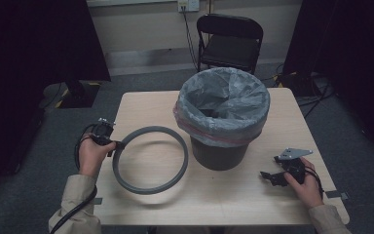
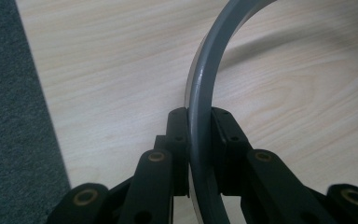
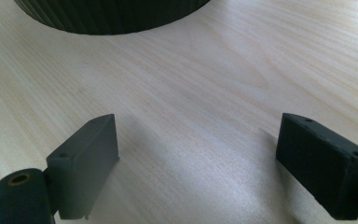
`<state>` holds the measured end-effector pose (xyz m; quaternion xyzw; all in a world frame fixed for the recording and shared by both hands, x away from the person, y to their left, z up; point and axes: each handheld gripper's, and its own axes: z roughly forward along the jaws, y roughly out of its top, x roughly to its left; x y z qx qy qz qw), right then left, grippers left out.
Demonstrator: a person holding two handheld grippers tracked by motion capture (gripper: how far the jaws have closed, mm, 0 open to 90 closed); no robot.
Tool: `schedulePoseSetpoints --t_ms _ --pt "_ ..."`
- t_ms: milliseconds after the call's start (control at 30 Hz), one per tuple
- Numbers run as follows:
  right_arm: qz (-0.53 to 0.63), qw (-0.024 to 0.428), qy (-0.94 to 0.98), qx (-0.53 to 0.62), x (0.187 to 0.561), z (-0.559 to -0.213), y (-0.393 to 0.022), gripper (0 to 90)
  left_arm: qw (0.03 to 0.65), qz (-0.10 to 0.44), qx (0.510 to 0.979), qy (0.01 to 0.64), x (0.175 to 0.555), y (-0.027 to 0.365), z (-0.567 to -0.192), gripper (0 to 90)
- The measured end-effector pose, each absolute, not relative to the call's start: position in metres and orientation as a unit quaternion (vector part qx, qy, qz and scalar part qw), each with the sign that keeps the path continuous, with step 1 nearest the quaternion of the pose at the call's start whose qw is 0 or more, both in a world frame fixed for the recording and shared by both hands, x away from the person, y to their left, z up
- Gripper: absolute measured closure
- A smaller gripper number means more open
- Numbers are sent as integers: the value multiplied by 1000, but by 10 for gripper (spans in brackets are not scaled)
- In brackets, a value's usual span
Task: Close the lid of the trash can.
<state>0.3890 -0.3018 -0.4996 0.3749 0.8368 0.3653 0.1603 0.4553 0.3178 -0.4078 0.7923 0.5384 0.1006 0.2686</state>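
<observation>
Left gripper [image 1: 111,144] clamps the grey ring [image 1: 150,159] at its left edge, above the desk [image 1: 253,204] beside the lined bin [image 1: 222,117]; right gripper [image 1: 272,178] rests with jaws apart, holding nothing.

Light wood tabletop [image 1: 141,105] on grey carpet floor [image 1: 141,80]. Black folding chair [image 1: 230,41] behind it, against a pale wall [image 1: 136,24] with a socket plate [image 1: 188,5] up top. Dark curtains [image 1: 34,39] on both sides. Cables [image 1: 316,95] on the floor, far right. Lighting dim.
</observation>
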Motion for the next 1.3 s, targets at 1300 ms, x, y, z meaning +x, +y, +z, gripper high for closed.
schedulePoseSetpoints --t_ms 1300 --pt "366 160 837 374 389 -500 -302 117 267 113 790 541 456 352 -291 783"
